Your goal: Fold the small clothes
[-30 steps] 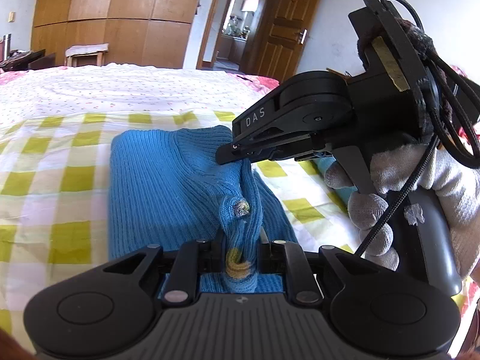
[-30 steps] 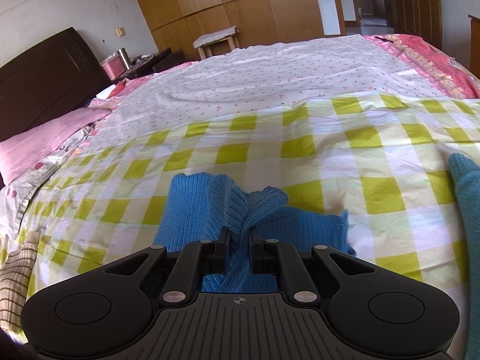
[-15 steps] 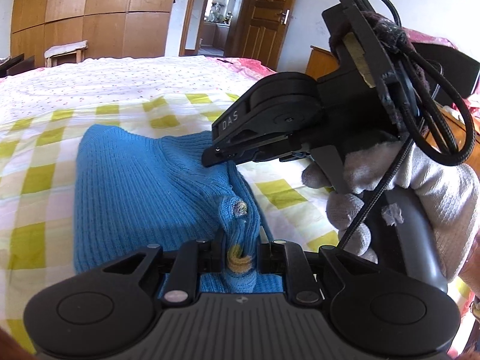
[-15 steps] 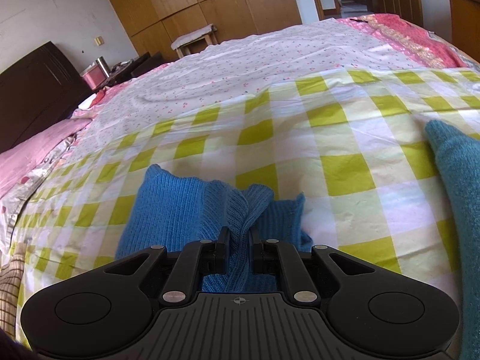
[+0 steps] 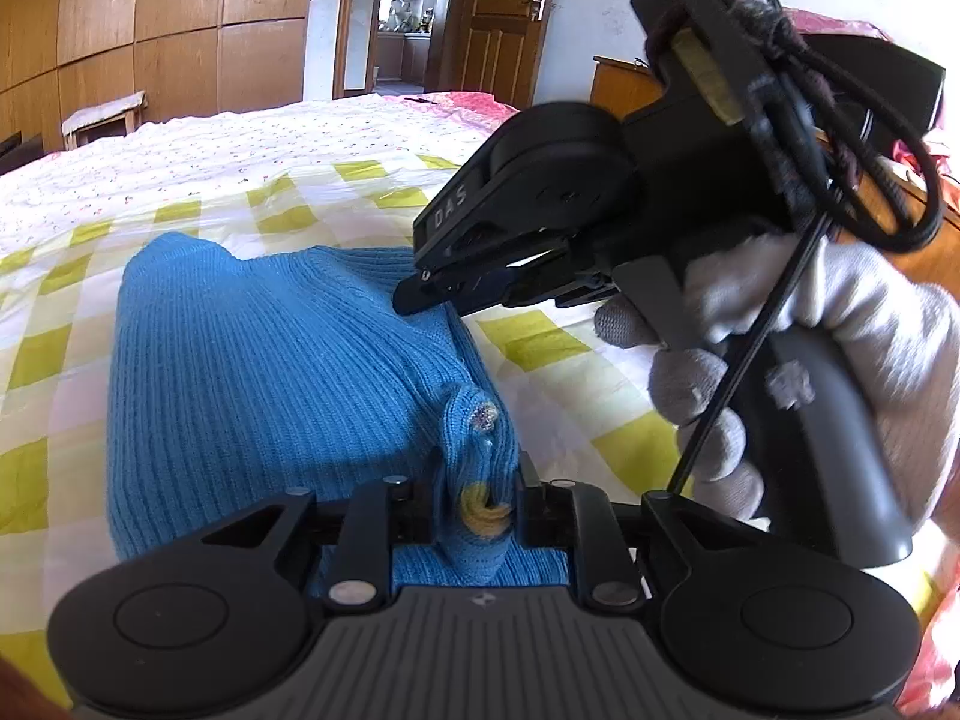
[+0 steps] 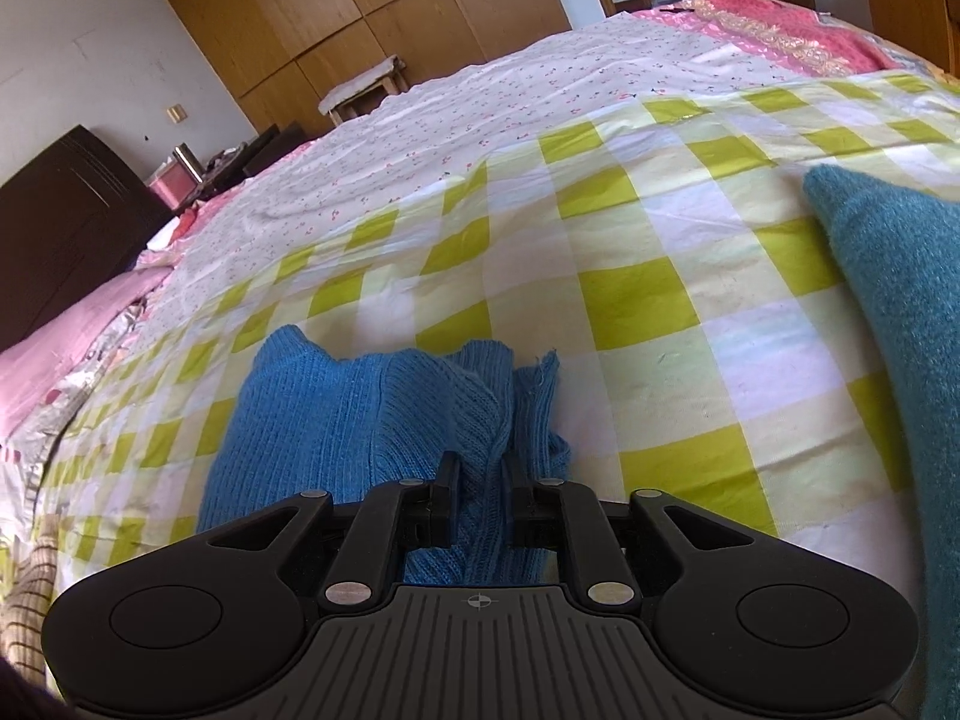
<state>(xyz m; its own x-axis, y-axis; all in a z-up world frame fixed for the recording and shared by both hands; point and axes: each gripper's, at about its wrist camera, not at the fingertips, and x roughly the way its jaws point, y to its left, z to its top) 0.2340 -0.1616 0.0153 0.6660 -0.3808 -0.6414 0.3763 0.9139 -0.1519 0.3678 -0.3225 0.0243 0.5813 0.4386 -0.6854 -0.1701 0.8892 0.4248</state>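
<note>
The blue knit sweater [image 5: 270, 372] lies folded over on the green-checked sheet [image 6: 660, 312], its near edge bunched at both grippers. I read the left gripper [image 5: 474, 501] as slightly parted, jaws just opened, a fold with a yellow trim loop between them. The right gripper [image 6: 480, 495] likewise has just opened a little, with ribbed knit between its jaws; whether either set of pads presses I cannot tell. Risk 1: knit snags on a jaw at withdrawal and drags the fold open. Risk 2: uneven release skews the edge toward the teal garment [image 6: 900, 312].
</note>
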